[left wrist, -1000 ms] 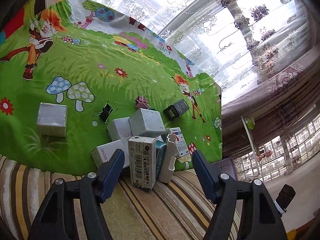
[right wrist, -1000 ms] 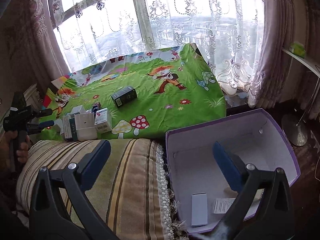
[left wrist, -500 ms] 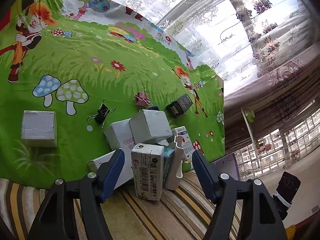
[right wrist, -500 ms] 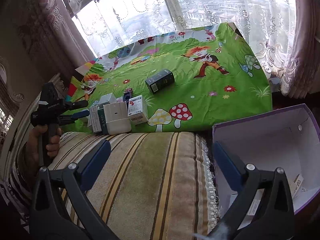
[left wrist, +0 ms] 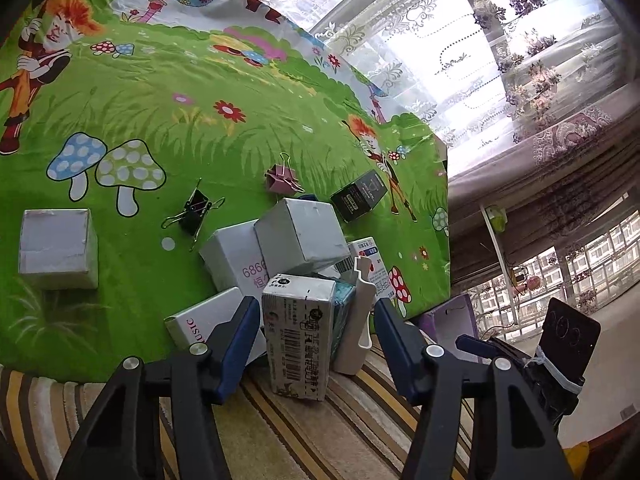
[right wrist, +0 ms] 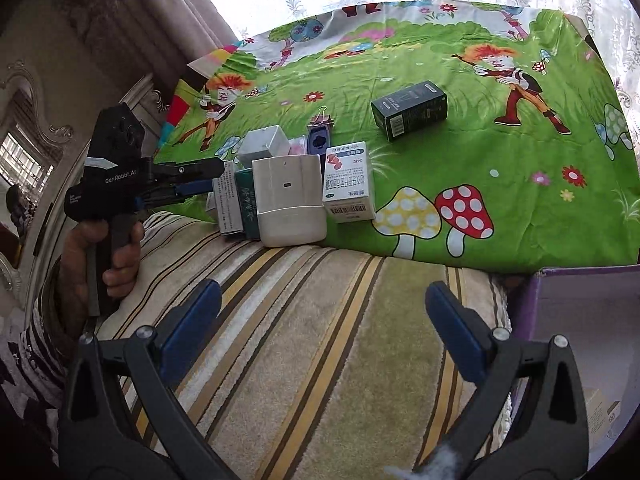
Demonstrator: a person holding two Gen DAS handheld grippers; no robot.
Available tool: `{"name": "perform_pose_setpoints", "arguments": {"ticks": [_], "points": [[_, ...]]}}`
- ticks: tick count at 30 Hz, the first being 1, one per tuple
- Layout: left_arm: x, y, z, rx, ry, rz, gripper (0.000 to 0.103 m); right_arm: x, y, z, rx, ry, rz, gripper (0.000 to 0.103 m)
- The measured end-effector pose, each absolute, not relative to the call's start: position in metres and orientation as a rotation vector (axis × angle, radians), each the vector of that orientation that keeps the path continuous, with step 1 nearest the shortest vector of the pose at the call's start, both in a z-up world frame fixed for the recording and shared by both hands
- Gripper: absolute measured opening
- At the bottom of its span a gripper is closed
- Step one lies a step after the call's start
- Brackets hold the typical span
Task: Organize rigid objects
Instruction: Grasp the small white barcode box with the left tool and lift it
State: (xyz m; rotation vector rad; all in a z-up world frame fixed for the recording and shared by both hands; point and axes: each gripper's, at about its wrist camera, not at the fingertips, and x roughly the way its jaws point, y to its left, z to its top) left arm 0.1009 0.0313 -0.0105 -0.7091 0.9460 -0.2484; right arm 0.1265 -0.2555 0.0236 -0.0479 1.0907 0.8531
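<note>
**Left gripper narrowing around the upright barcode carton**

Left gripper [left wrist: 314,330] has just been closing: its jaws stand narrower than a second ago, with the upright barcode carton [left wrist: 298,340], a teal box [left wrist: 343,312] and a white plastic case [left wrist: 358,328] between them. The blue pads [left wrist: 240,340] do not yet press on any of these, so nothing is gripped. Judgement: a pick is starting, and the jaws may take in more than one item.

The barcode carton is white with black print and stands on end at the border of the striped cushion [right wrist: 320,340] and the green cartoon sheet [left wrist: 180,120]. Behind it lies a pile of white boxes [left wrist: 298,236]; a black box [left wrist: 358,196] and two binder clips [left wrist: 192,214] rest further out on the sheet.

Right gripper [right wrist: 320,320] has swung from the purple bin [right wrist: 580,304] toward the pile. Its jaws stand wide apart over the cushion, holding nothing. Judgement: the bin, at the cushion's right end, is the likely destination.
</note>
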Motion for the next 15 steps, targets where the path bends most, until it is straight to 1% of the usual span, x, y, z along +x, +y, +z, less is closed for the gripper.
{"name": "perform_pose_setpoints", "arguments": {"ticks": [5, 8, 15], "points": [[0.102, 0.029, -0.013, -0.705, 0.957, -0.262, 0.045, 0.140, -0.228, 0.011, -0.071, 1.147, 0.894, 0.103], [0.102, 0.029, -0.014, -0.710, 0.959, -0.270, 0.039, 0.146, -0.214, 0.004, -0.077, 1.176, 0.915, 0.102], [0.099, 0.029, -0.014, -0.714, 0.947, -0.277, 0.039, 0.160, -0.186, -0.009, -0.097, 1.219, 0.935, 0.102]]}}
